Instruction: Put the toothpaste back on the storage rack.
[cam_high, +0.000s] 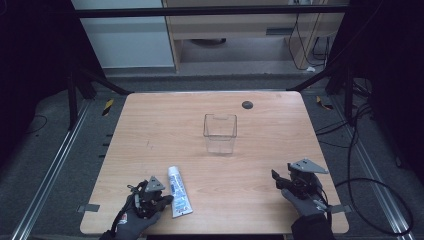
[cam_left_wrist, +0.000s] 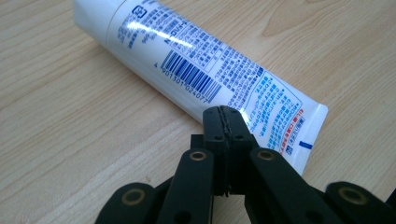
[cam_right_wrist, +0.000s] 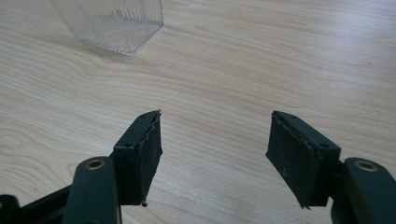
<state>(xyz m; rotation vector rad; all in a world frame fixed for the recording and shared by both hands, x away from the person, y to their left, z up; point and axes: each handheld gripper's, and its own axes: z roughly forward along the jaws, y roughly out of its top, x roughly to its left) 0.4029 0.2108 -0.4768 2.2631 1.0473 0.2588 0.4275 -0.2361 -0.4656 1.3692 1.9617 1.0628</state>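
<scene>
Left gripper: held in a gloved hand at the near left of the tabletop. Jaws pressed together, pad against pad, with nothing between them. In the left gripper view the closed tips sit just in front of the crimped end of the tube, at or just short of contact; which of the two cannot be told.

Tube: white with blue print, lying flat on the tabletop just beside the left gripper. Cap end points toward the far side, flat crimped end toward the near edge. The left gripper view shows a barcode and a blue text panel on its upper face.

Right gripper: held in a gloved hand at the near right of the tabletop, well apart from the tube. Jaws stand wide apart; in the right gripper view only bare wood lies between the pads.

Container: clear, square, open-topped, upright near the middle of the tabletop and empty. It stands beyond both grippers, and its ribbed lower corner appears at the top left of the right gripper view.

Tabletop: light wood grain with rounded corners; a dark round cap sits near the far edge.
</scene>
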